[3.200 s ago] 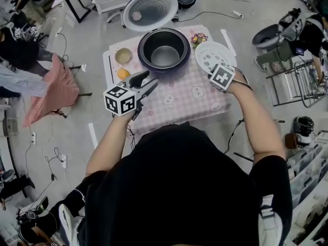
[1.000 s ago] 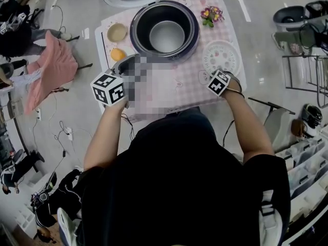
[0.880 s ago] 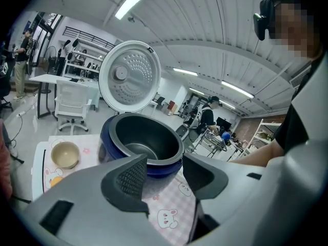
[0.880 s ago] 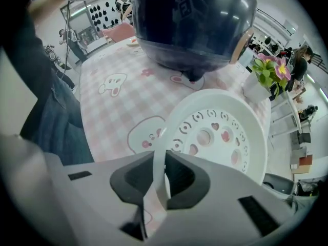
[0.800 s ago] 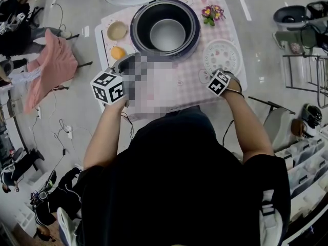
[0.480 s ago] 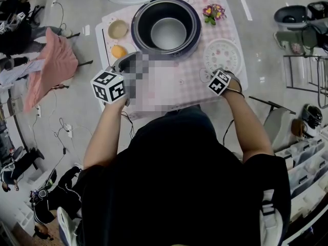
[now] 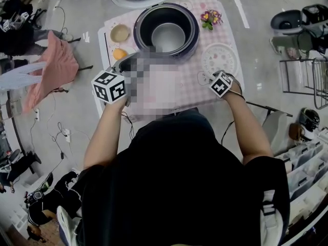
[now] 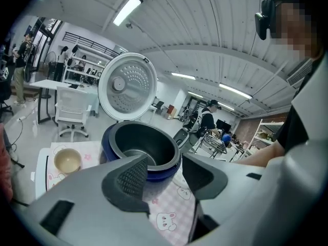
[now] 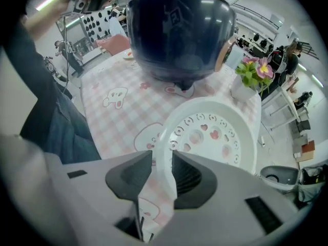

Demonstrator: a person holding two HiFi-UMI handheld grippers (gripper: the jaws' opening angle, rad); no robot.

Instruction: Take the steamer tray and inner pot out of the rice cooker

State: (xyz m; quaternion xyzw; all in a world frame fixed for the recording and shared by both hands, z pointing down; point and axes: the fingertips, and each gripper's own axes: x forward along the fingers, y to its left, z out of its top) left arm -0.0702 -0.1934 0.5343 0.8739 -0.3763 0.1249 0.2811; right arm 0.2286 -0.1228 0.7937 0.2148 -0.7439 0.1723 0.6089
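steamer tray [image 9: 215,132] flat on cloth [image 7: 192,86] beside rice cooker [image 7: 137,34], right gripper [image 9: 160,165] just opening off its rim, left gripper [image 8: 164,170] spread, empty; inner pot [image 7: 167,37] inside cooker: probably stiff, slick, heavier, so pinch its rim

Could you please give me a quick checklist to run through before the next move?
Steamer tray out of the rice cooker, on the table: ok.
Right gripper clear of the tray: not ok; its jaws have just been opening, with the rim between them.
Left gripper open and empty: ok.
Inner pot out of the cooker: not ok; it sits inside.
Lid up, out of the way: ok.
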